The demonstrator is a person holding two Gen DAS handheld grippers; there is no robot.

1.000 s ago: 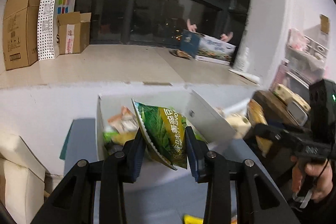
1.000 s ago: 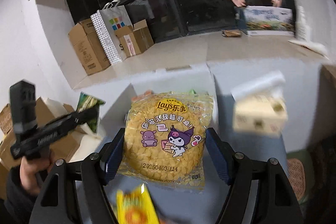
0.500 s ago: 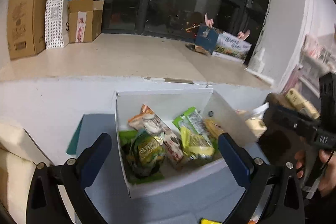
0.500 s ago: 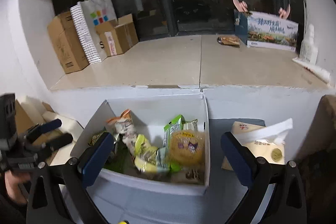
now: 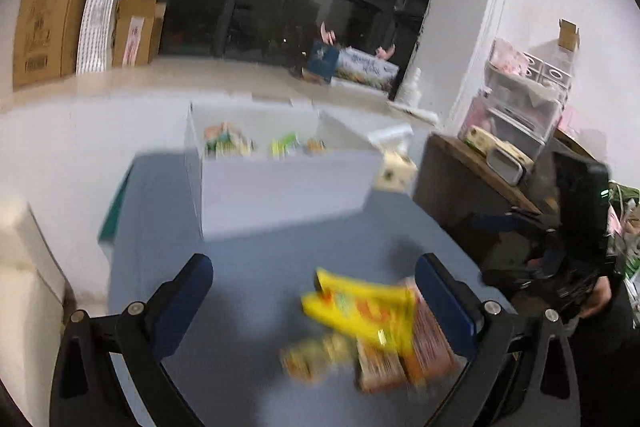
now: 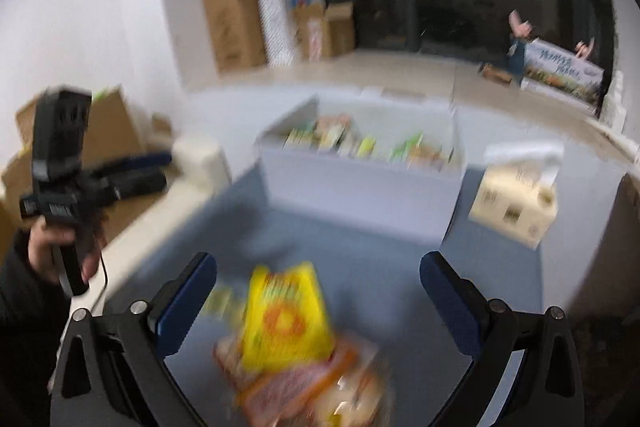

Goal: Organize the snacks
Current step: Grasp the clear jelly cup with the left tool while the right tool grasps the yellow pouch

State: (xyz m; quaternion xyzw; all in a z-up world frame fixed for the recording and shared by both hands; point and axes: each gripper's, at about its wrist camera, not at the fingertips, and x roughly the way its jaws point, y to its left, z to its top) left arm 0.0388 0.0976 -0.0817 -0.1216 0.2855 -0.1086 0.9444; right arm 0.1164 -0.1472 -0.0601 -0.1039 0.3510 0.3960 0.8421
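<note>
A white box (image 5: 280, 183) holding several snack packs stands at the back of the blue table; it also shows in the right wrist view (image 6: 360, 183). A yellow snack bag (image 5: 360, 311) lies on reddish packs (image 5: 424, 351) near the table's front, also in the right wrist view (image 6: 284, 319). My left gripper (image 5: 314, 291) is open and empty above the table, left of the yellow bag. My right gripper (image 6: 318, 291) is open and empty, just above the yellow bag. Both views are blurred.
A tissue box (image 6: 516, 199) stands right of the white box. A dark wooden stand (image 5: 460, 187) with items is at the right. Cardboard boxes (image 5: 48, 15) and a paper bag (image 5: 104, 7) sit on the ledge behind. A cream cushion (image 5: 24, 287) lies left.
Both grippers let go of their packs into the white box, opened wide, and pulled back toward the table's front, over the yellow bag pile.
</note>
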